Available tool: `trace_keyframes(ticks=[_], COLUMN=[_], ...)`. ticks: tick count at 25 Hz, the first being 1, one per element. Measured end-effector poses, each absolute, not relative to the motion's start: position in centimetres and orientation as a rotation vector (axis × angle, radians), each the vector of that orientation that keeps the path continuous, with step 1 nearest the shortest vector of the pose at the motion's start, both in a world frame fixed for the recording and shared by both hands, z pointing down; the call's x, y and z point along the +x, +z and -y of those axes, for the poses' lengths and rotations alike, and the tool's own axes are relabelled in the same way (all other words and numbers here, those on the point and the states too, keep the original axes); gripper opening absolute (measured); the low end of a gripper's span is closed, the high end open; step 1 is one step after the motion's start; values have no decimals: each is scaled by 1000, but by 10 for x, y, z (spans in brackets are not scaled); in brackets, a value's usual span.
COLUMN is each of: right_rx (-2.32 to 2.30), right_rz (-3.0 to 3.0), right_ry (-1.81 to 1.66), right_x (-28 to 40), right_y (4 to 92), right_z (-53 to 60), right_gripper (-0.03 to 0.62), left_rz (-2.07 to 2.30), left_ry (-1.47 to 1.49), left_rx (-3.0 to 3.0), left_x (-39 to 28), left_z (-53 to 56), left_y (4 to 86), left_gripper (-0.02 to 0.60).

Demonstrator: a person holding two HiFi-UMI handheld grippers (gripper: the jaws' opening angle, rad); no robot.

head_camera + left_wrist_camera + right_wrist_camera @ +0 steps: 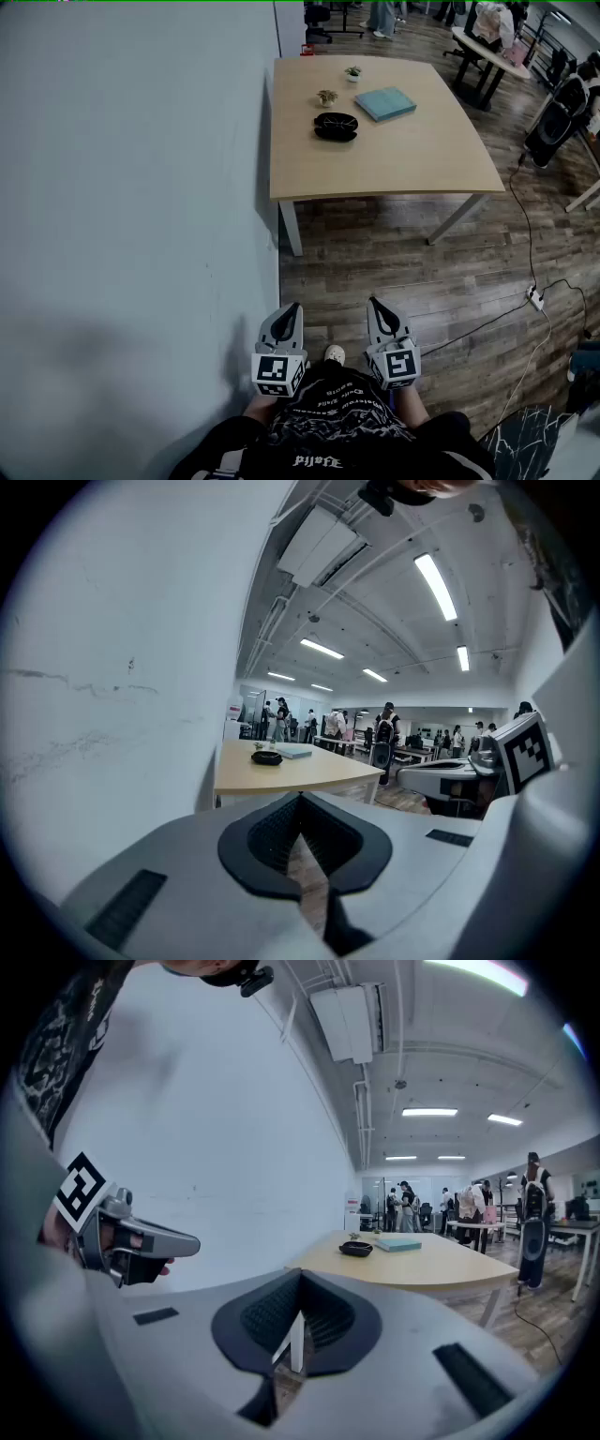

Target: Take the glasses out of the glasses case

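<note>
A black glasses case (336, 126) lies shut on a light wooden table (394, 159) far ahead, near the table's left side. It also shows small in the left gripper view (267, 757) and the right gripper view (356, 1249). My left gripper (292, 307) and right gripper (375, 302) are held side by side close to the person's body, over the wood floor and well short of the table. Both point toward the table. Each has its jaws shut with nothing between them, as the left gripper (301, 799) and right gripper (300, 1274) show in their own views.
A teal book (385, 103) and two small potted plants (327, 97) sit beside the case. A white wall (131, 206) runs along the left. A cable with a power strip (534, 298) crosses the floor at right. Desks, chairs and people fill the back.
</note>
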State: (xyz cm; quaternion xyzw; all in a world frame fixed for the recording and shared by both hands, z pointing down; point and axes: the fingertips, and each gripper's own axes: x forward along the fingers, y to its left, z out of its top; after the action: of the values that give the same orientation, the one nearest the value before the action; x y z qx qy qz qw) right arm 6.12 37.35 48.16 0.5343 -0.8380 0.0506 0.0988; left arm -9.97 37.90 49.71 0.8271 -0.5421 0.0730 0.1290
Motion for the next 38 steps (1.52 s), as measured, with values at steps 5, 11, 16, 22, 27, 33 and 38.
trace_keyframes(ticks=[5,11,16,22,27,33,38], right_rx=[1588,1608,1661,1671,1659,1635,1607], right_rz=[2465,2471,2463,2467,2477,2476,2488], right_ry=[146,123,131,171,184,176,143], right_x=[56,62,70,73,75,74,72], right_y=[485,484,483,484,485,488,483], right_z=[-386,-385,-379,-371,-367,-356,-356], right_gripper=[3,5,8,72,181,253,252], left_rz=[1561,1542,1534,1539,1499,1476,1487], left_ry=[221,209,179,132,120,142,179], left_rx=[2412,2427,2401,2383,2357,2351,2376], left_x=[-102,-95,-97,-97,-94,-91,-83], left_z=[-393,-397,-392,-388,-383,-374,-374], left_y=[499,500,502,500,503,508,506], left_gripper=[3,3,3,20,233,253,253])
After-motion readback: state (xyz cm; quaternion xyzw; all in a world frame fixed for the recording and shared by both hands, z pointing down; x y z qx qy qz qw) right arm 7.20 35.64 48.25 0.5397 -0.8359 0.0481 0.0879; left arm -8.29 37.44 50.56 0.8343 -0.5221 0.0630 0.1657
